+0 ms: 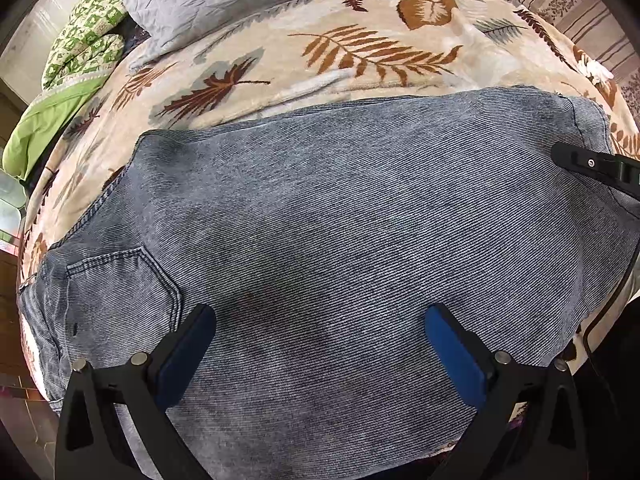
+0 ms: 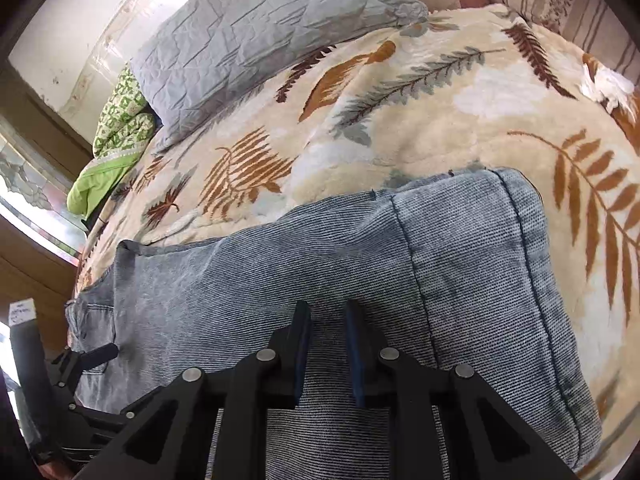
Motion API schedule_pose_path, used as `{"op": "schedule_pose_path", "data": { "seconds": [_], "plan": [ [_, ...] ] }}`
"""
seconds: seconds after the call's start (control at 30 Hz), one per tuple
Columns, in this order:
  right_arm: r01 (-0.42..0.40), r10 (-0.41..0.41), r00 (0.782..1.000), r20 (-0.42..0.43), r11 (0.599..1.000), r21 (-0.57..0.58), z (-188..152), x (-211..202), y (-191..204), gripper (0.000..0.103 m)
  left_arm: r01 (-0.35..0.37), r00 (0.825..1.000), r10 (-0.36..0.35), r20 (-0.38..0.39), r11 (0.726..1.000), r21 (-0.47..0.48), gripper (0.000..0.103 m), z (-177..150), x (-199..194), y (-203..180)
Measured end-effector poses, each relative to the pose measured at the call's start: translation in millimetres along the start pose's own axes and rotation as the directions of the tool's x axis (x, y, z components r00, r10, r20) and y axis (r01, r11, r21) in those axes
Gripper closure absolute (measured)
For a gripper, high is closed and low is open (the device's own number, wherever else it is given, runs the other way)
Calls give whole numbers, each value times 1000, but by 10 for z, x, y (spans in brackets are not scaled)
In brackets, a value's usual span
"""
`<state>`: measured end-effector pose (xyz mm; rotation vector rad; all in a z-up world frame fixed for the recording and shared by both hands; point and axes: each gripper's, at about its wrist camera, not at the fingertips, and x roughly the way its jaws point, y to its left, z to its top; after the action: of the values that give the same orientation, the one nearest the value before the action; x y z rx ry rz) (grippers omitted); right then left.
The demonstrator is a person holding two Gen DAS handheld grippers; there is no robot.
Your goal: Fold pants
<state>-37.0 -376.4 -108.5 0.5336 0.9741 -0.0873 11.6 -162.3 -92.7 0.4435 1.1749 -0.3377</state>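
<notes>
Pants (image 1: 320,220) lying flat on leaf blanket (image 1: 360,52), already doubled, long axis running left-right. Pocket (image 1: 120,284) and waist end at left; folded edge (image 2: 480,280) at right.

Left gripper (image 1: 320,344) hovering over near-left part, just right of pocket, fingers spread wide, grasping nothing.

Right gripper (image 2: 328,344) hovering over near-right part beside folded edge, fingers narrowed with small gap showing, no cloth pinched.

Judgement: each gripper nearer own end; next fold likely turning on bringing one end across long axis.
</notes>
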Motion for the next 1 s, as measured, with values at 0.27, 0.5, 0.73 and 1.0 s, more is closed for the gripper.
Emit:
{"op": "schedule_pose_path", "data": {
  "seconds": [0.27, 0.5, 0.73, 1.0],
  "plan": [
    [-49, 38, 994, 105, 994, 97, -40, -407, -287, 83, 18, 997, -16, 75, 1000, -24, 0, -113, -282, 109],
    [-204, 125, 965, 229, 909, 363, -193, -893, -981, 42, 36, 996, -30, 83, 996, -77, 0, -260, -217, 330],
    [-206, 123, 971, 204, 863, 461, -548, -1053, -1172, 29, 45, 994, -34, 105, 993, -106, 0, -364, -147, 552],
    [-240, 202, 971, 128, 810, 536, -777, -819, -1113, 29, 62, 991, -45, 124, 988, -140, 0, -463, 10, 760]
  ]
}}
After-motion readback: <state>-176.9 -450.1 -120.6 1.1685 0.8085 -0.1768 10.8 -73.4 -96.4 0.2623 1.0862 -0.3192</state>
